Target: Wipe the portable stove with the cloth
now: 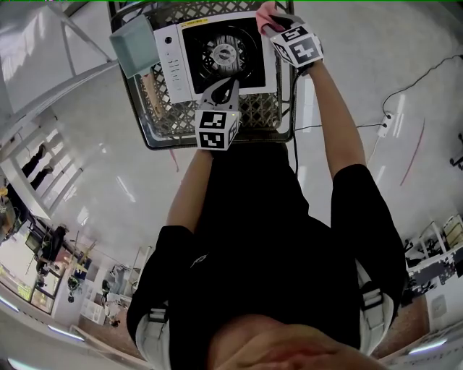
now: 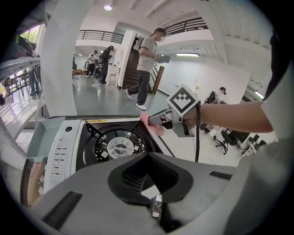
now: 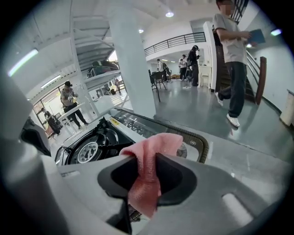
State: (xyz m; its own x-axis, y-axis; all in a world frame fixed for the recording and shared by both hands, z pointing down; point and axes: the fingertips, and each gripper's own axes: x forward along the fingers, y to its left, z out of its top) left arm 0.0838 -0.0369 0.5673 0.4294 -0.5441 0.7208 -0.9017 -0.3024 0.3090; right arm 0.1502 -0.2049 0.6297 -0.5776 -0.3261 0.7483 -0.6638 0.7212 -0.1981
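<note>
The portable stove (image 1: 189,63), white with a black top and a round burner (image 1: 224,52), lies in a wire basket. A pink cloth (image 3: 149,156) hangs pinched between my right gripper's (image 3: 147,161) jaws, just over the stove's (image 3: 92,149) far right corner. The left gripper view shows that same gripper (image 2: 151,122) holding the cloth (image 2: 154,128) against the rim of the stove (image 2: 64,147). In the head view the cloth (image 1: 265,11) shows beyond the right gripper (image 1: 270,29). My left gripper (image 1: 228,87) hovers over the stove's near edge, jaws together with nothing between them (image 2: 147,155).
The wire basket (image 1: 155,123) carries the stove. A pale teal box (image 1: 130,45) rests at the stove's left end. A cable (image 1: 340,128) runs across the shiny floor on the right. Several people stand or walk in the hall behind, one close by (image 2: 147,69).
</note>
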